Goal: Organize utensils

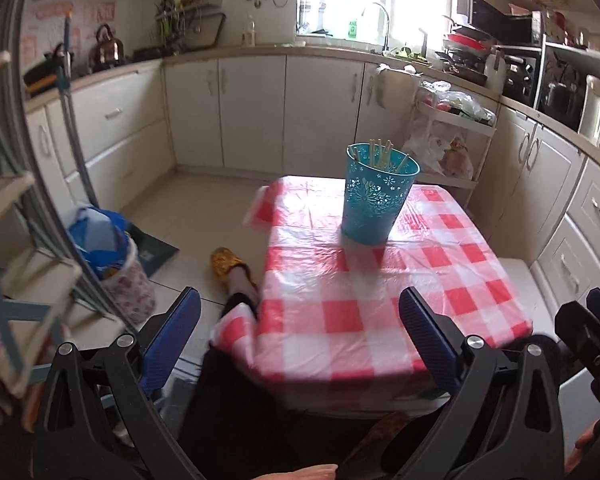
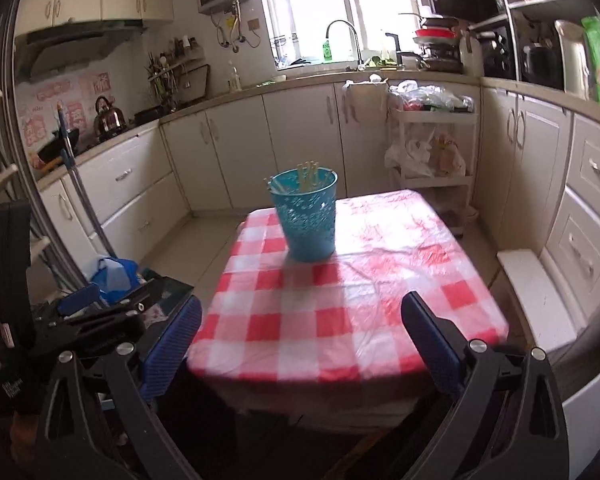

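Note:
A teal perforated bucket (image 1: 376,196) stands upright on the far part of a small table with a red-and-white checked cloth (image 1: 364,312). Several pale chopsticks (image 1: 382,154) stick up out of it. The bucket (image 2: 306,220) and the chopsticks (image 2: 306,174) also show in the right wrist view on the cloth (image 2: 340,312). My left gripper (image 1: 300,312) is open and empty, held back above the table's near edge. My right gripper (image 2: 302,318) is open and empty, also near the front edge. The left gripper's body (image 2: 80,320) shows at the right wrist view's left.
Cream kitchen cabinets (image 1: 252,104) run round the room. A white trolley with bags (image 2: 432,140) stands behind the table. A blue bag in a bin (image 1: 108,252) sits on the floor at left. A white bench (image 2: 540,292) is to the right. The person's slippered foot (image 1: 230,266) is by the table's left side.

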Demonstrator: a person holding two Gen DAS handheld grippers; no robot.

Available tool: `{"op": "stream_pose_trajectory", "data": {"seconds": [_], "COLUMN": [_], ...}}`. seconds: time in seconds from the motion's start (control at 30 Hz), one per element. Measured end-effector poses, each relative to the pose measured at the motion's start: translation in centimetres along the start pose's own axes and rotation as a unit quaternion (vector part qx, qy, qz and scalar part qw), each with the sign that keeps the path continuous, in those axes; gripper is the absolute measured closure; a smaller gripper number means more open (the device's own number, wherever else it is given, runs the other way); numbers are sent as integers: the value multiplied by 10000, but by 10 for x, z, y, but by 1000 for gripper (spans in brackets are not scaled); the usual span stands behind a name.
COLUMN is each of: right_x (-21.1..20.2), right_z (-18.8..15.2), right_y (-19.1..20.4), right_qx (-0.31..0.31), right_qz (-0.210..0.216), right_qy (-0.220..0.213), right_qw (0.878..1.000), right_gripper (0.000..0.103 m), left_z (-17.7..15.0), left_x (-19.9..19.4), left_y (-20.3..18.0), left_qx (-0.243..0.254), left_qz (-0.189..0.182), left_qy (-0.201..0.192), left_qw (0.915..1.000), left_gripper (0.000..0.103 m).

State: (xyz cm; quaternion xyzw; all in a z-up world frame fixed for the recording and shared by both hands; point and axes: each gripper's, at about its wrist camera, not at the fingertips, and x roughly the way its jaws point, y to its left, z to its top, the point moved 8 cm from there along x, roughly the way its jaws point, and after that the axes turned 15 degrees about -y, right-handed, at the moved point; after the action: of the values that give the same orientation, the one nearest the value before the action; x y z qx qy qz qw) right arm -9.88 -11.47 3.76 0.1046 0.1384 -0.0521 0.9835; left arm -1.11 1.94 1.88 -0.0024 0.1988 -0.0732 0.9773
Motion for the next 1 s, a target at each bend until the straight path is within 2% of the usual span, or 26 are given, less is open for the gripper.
{"op": "stream_pose_trajectory", "data": {"seconds": [0.17, 0.37, 0.53, 1.0], "right_x": [-32, -53, -73, -97], "right_z": [-16, -17, -10, -6], "right_y": [13, 8, 8, 6], "right_qx": [41, 117, -4, -61], "right_qz": [68, -133, -180, -183], "right_qy": [83, 69, -144, -297], "right_qw": [9999, 9998, 9997, 9994], "right_gripper": [7, 7, 7, 7], "left_z": [-9, -14, -8, -8], "left_x": [-51, -83, -99, -121], "left_y": [6, 6, 9, -5], "left_qx": [143, 62, -31, 25], "left_qz": [-64, -108, -103, -237], "left_qy": [-135, -259, -467, -540], "left_qw": [9998, 9996, 9988, 9983], "left_gripper": [8, 8, 8, 8]}}
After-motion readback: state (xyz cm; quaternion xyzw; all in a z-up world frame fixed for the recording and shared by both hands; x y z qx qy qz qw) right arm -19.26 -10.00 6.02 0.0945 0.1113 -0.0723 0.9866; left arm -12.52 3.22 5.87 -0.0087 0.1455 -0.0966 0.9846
